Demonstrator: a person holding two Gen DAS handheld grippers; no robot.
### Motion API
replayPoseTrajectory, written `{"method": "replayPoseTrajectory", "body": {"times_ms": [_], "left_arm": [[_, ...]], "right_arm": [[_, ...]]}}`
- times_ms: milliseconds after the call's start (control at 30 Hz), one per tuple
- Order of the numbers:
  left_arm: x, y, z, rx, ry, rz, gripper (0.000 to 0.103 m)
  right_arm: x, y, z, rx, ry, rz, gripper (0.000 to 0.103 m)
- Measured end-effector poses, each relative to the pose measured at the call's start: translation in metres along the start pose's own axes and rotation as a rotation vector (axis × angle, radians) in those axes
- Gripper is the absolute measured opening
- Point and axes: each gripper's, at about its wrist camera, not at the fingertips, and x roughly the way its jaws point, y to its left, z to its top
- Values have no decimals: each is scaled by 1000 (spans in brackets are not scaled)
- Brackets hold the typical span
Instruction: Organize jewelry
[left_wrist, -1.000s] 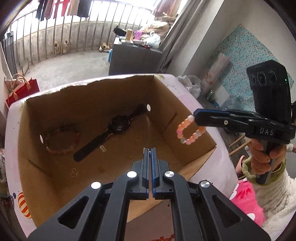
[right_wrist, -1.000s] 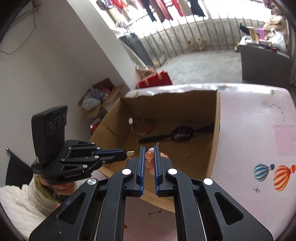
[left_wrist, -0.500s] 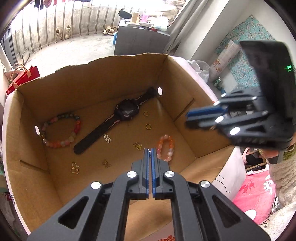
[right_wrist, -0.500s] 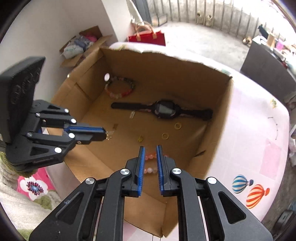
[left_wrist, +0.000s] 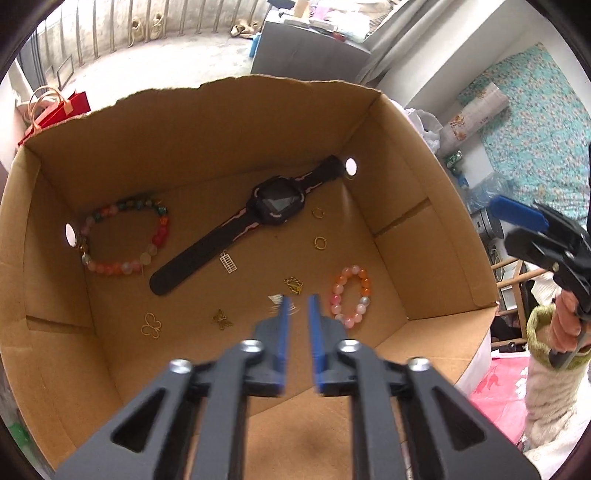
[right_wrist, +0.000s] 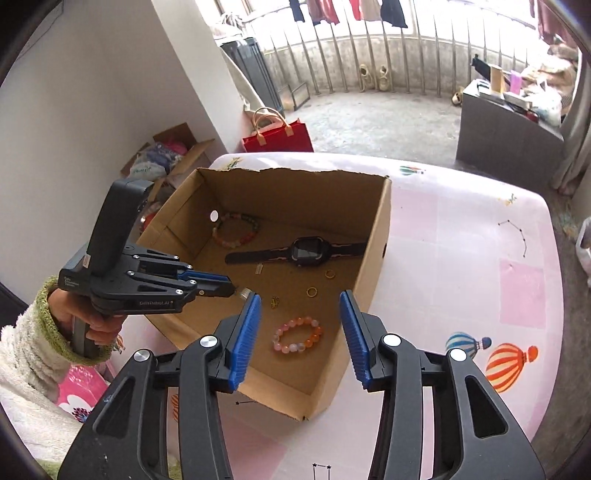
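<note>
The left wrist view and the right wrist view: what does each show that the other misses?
Only the left wrist view shows the two butterfly charms on the box floor. Only the right wrist view shows the pink tablecloth with balloon prints beside the box. Both show the cardboard box, watch, pink bracelet, multicolour bracelet and red bag.
</note>
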Motion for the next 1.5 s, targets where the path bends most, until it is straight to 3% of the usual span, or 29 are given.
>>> {"method": "replayPoseTrajectory", "body": {"times_ms": [67,200,333,500,567,633,800,900,1000,1167,1267,1500], "left_arm": [[-1,0,-2,1,-15,-7,32],[-10,-1,-5,-1,-54,10,33],[-45,-2,-17,12,-168,34,35],[-109,10,-52,-28,-370,71,76],[-124,21,-65,-68,-423,106,86],[-132,38,-76,-136,-452,136,89],[-108,83,-91,-335,-380,96,89],[-93,96,-96,-380,-350,59,89],[-79,97,-98,-418,-331,-31,89],[-78,79,-104,-399,-352,29,89],[-79,70,-113,-392,-357,58,89],[-90,56,-151,-421,-362,20,89]], "right_arm": [[-4,-5,-2,22,-11,5,44],[-27,-14,-5,65,-38,9,44],[-40,-26,-13,136,-92,22,49],[-41,-51,-35,278,-120,62,58],[-27,-62,-46,355,-89,96,58],[-11,-68,-54,410,-55,122,58],[20,-58,-59,441,4,190,58],[31,-43,-55,416,47,238,61],[31,-28,-50,367,66,157,61],[30,-16,-49,338,84,82,61],[24,-13,-55,339,97,86,61],[4,2,-89,358,86,94,61]]}}
